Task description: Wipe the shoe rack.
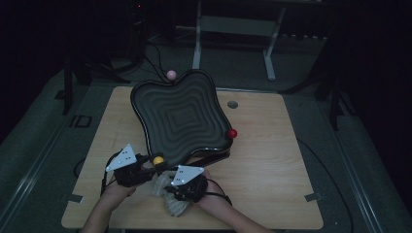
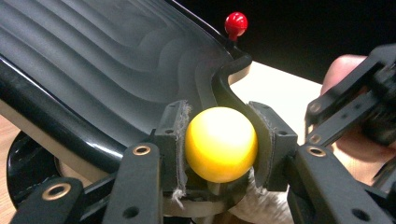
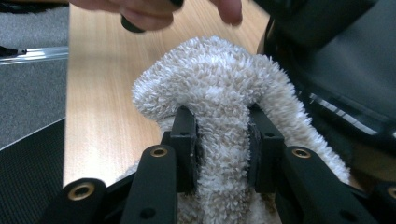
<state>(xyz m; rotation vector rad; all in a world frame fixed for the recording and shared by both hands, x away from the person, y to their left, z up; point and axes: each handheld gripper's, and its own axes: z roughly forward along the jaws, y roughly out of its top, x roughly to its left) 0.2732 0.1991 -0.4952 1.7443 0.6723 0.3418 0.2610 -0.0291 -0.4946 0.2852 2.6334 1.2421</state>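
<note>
Yellow glossy ball [image 2: 221, 144] clamped in left gripper [image 2: 219, 140]; right gripper [image 3: 223, 140] pinches fluffy beige towel [image 3: 219, 88].

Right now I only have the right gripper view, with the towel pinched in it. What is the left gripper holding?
Observer: The left gripper is shut on a yellow ball, at the near edge of the black tray.
Operator: Any other balls?
Observer: A red ball sits at the tray's right edge.
Operator: That's all?
Observer: A pink ball shows at its far edge.
</note>
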